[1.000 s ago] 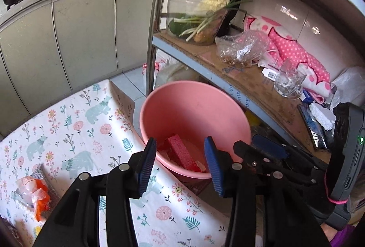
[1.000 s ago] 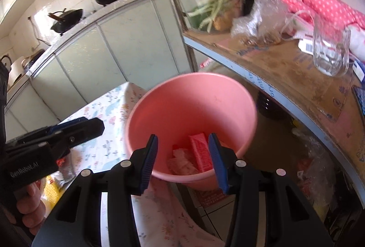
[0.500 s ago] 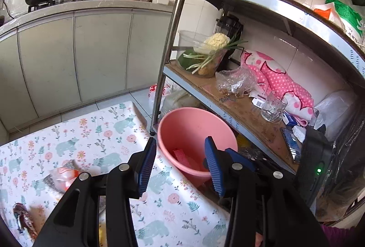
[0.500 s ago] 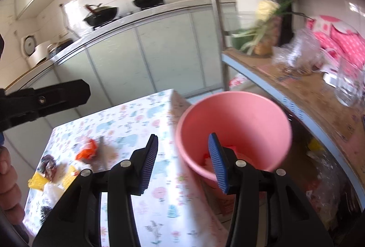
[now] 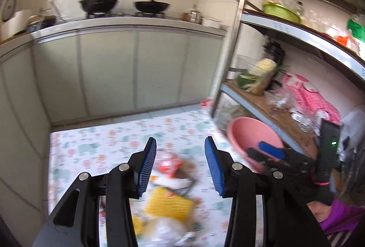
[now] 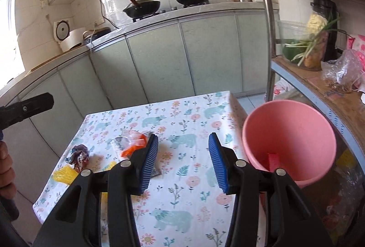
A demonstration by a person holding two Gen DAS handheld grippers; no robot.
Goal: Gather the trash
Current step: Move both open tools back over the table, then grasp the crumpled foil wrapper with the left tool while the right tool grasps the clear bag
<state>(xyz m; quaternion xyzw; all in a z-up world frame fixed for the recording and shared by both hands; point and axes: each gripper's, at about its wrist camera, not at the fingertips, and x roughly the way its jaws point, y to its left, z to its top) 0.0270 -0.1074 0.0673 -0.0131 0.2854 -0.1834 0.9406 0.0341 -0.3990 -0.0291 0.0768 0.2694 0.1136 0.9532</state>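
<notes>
Pink bucket (image 6: 288, 139) stands just off the table's right edge, under the shelf rack — a red wrapper already lies inside. Remaining trash sits on the floral tablecloth (image 6: 182, 114), left of the bucket: orange wrapper (image 6: 134, 144), crumpled dark wrapper (image 6: 78, 154), yellow packet (image 5: 168, 202). Left gripper (image 5: 180, 164) and right gripper (image 6: 183, 159) both gape, nothing between the pads. Best approach — one piece per gripper, descend straight over it, pinch wrapper only, not cloth.
</notes>
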